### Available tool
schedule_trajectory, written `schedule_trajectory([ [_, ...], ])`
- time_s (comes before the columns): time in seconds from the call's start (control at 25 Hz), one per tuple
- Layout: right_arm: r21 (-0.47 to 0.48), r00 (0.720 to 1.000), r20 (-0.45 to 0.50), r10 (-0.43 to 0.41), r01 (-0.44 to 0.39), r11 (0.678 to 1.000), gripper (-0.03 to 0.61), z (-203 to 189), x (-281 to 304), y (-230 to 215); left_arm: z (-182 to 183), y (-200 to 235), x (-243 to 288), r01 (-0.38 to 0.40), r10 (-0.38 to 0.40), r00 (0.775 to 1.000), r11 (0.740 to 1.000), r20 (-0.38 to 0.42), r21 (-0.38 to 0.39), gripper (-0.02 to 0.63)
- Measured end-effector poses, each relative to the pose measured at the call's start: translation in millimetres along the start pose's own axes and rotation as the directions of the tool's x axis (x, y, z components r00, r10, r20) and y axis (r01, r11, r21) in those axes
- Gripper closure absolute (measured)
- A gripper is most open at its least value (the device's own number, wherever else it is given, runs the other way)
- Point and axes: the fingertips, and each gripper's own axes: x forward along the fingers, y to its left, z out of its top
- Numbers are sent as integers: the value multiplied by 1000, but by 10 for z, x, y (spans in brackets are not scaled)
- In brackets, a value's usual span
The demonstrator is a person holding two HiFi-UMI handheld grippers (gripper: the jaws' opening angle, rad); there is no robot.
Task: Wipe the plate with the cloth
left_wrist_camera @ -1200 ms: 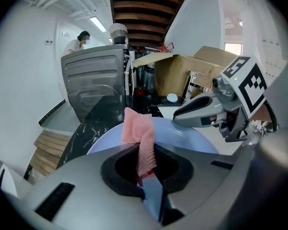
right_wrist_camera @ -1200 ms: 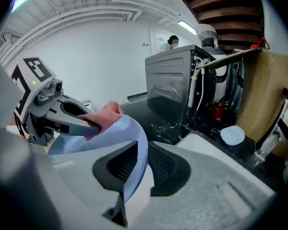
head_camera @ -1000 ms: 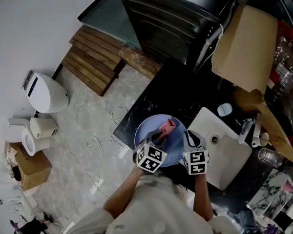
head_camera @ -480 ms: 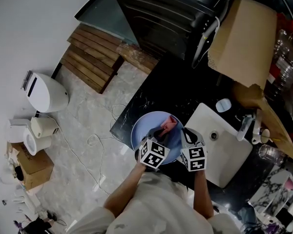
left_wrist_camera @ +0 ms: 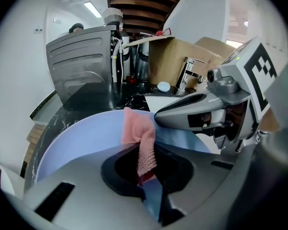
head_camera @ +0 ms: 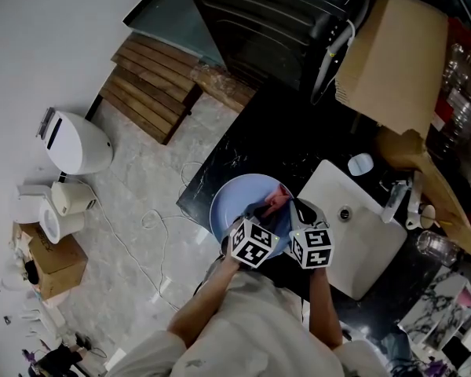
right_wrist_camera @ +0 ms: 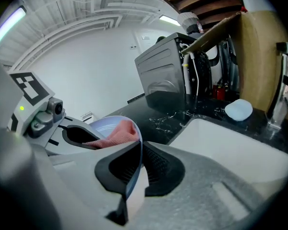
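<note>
Both jaws clamp: left gripper (left_wrist_camera: 145, 174) on the cloth (left_wrist_camera: 137, 128) (pink), right gripper (right_wrist_camera: 132, 176) on the plate (right_wrist_camera: 104, 124) rim.

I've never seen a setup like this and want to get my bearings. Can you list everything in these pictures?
plate: one, light blue, held at the counter's near edge
cloth: one, pink, lying on the plate
counter: one, black with white veins, under the plate
sink: one, white, set in the counter beside the plate
faucet: one, silvery, beside the sink
cardboard box: one, brown, beyond the sink
wooden slats: one stack, brown, on the floor
cable: one, white, on the floor
left claw: one, grey, shut on the cloth
right claw: one, grey, shut on the plate's rim
</note>
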Motion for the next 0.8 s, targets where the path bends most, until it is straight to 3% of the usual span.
schedule_trajectory([
  [0.8, 65, 997, 46, -65, 62, 996, 560, 4, -31, -14, -32, -384, 33, 150, -146, 988, 981, -41, 121, 580],
])
